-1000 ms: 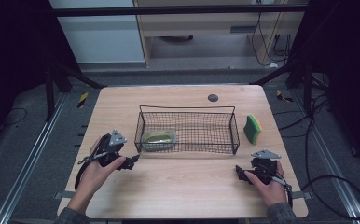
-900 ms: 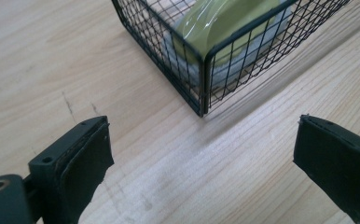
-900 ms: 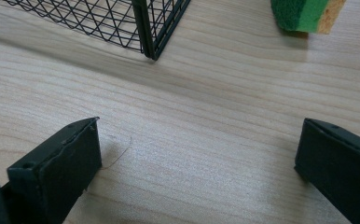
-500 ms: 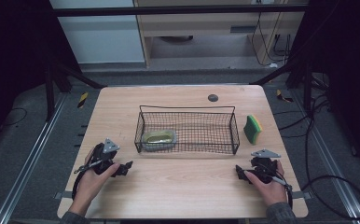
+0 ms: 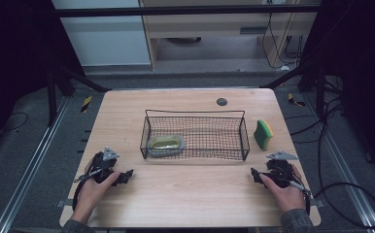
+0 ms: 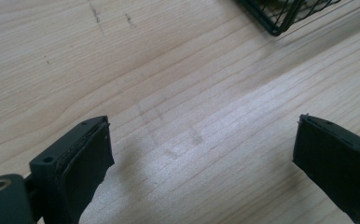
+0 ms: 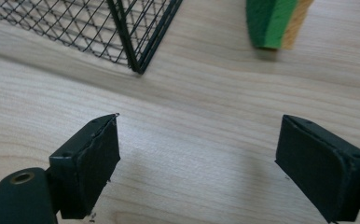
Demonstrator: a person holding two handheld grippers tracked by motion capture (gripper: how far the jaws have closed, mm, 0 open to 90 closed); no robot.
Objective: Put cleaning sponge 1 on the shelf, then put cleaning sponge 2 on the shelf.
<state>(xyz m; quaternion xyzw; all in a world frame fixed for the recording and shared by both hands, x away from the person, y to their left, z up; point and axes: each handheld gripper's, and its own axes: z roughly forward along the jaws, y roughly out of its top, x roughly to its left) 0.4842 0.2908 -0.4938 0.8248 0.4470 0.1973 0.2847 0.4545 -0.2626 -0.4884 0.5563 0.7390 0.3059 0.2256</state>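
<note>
The sponge [image 5: 263, 134], green on one face and yellow on the other, stands on edge on the wooden table [image 5: 190, 194] just beside the right end of the black wire basket [image 5: 244, 130], apart from its mesh, and it is the nearest loose thing to your right gripper [image 5: 259, 175], so I judge it the next pick. Both grippers rest low on the table's near edge with jaws spread wide and nothing between them; the left gripper [image 5: 125, 175] sits well away at the near-left corner. In the right gripper view the sponge [image 7: 275, 22] lies ahead and to the right of the jaws' line, with the basket's corner post [image 7: 136, 46] ahead to the left. Turn the gripper toward the sponge before you advance, keep the left jaw off the wire, and close across the soft faces rather than the thin ends, gently, since foam will squash. A shallow greenish dish [image 5: 165, 143] already lies in the basket's left end; the right end looks free. A small dark round disc [image 5: 221, 101] sits at the far edge, out of your way.
</note>
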